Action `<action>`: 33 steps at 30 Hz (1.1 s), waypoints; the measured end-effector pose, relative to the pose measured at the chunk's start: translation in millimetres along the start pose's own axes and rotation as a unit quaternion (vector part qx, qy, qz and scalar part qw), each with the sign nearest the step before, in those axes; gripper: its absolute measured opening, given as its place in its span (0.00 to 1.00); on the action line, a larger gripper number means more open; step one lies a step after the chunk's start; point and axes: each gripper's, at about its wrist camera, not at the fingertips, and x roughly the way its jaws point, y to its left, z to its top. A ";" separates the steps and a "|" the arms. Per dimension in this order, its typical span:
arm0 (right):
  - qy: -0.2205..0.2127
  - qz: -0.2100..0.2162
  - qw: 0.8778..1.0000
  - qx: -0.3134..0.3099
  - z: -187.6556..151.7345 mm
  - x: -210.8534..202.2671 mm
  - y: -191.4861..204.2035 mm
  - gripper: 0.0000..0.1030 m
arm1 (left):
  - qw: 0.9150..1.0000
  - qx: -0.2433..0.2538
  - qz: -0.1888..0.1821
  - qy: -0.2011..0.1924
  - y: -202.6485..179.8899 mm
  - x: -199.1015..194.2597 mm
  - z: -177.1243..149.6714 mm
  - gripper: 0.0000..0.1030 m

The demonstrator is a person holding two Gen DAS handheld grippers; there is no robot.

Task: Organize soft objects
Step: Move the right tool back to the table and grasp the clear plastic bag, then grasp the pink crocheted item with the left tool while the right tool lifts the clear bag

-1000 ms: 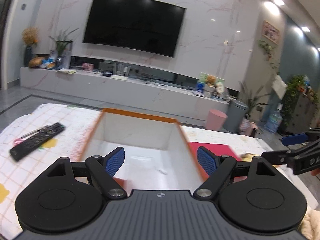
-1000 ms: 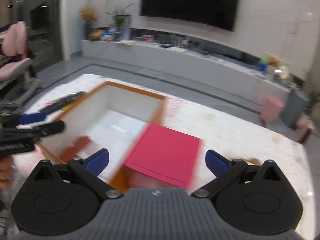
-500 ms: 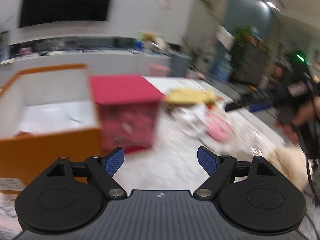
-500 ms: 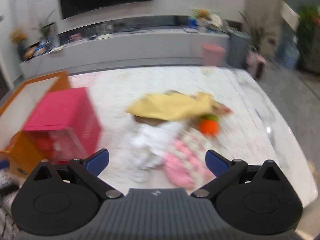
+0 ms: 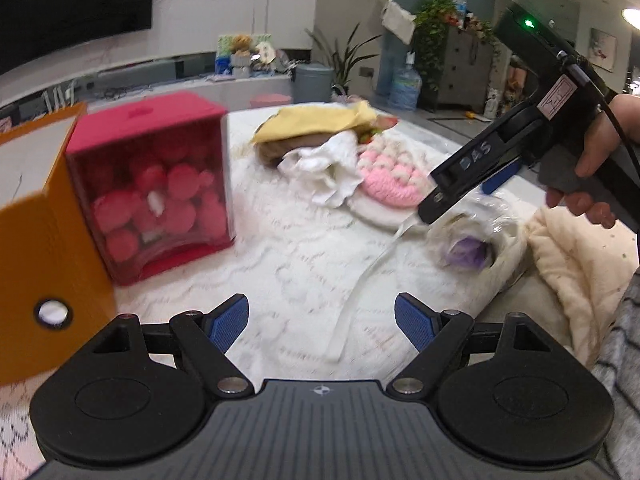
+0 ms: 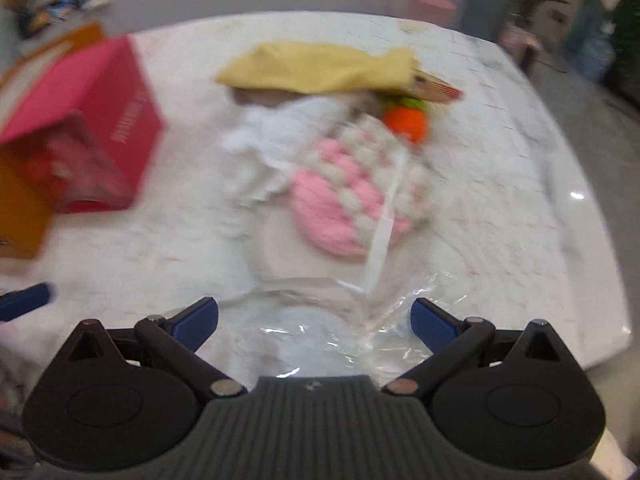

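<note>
Left of the red box [image 5: 150,184], touching it, stands the orange box [image 5: 48,248]. Right of the red box lies bare white bench [image 5: 288,248] — open room — then the soft pile: yellow cloth [image 5: 316,122], white cloth [image 5: 328,168], pink knit piece [image 5: 394,182]. The left gripper [image 5: 321,322] is spread, holding nothing. The right gripper [image 6: 314,318] is spread over a clear plastic bag [image 6: 320,332], near the bench's right edge.

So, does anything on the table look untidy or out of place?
Yes. The soft things lie in a loose heap: a yellow cloth draped over a white cloth, beside a pink knitted piece. None is in the orange box.
</note>
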 end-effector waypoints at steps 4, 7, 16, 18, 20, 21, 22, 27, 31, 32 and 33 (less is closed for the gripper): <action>0.006 -0.012 0.996 0.094 0.9 2.4 -28.1 0.98 | 1.000 -0.008 0.006 0.006 3.3 2.3 -1.0 0.94; 0.025 -0.019 0.992 0.123 1.9 11.1 -36.0 0.98 | 1.000 -0.013 0.005 0.000 3.6 -2.3 -0.3 0.94; 0.074 -0.034 0.987 0.136 -9.2 35.0 -37.6 0.92 | 1.000 -0.020 0.006 -0.008 10.8 -12.0 -2.4 0.94; 0.064 -0.029 0.990 0.122 -13.1 29.5 -35.2 0.88 | 1.000 -0.024 0.008 -0.009 12.4 -13.7 -2.4 0.94; 0.053 -0.028 0.991 0.120 -17.5 20.1 -33.8 0.85 | 1.000 -0.026 0.010 -0.011 12.9 -15.3 -2.1 0.94; 0.045 -0.025 0.991 0.122 -18.9 15.6 -34.3 0.84 | 1.000 -0.026 0.010 -0.012 12.9 -16.2 -1.8 0.94; 0.037 -0.022 0.991 0.124 -20.1 9.6 -34.5 0.84 | 1.000 -0.025 0.010 -0.013 12.8 -16.9 -1.6 0.94; -0.015 -0.002 0.987 0.159 -23.6 -21.0 -49.4 0.84 | 1.000 -0.022 0.007 -0.017 9.9 -18.6 -0.5 0.94; -0.066 0.054 0.972 0.219 -24.7 -39.9 -72.8 0.84 | 1.000 -0.013 0.002 -0.020 2.4 -14.6 1.8 0.94; -0.080 0.073 0.966 0.236 -25.2 -45.2 -78.8 0.84 | 1.000 -0.007 0.005 -0.019 -0.9 -11.9 2.7 0.94; -0.095 0.088 0.960 0.250 -25.2 -49.4 -82.8 0.84 | 1.000 0.001 0.012 -0.021 -4.7 -9.4 3.3 0.94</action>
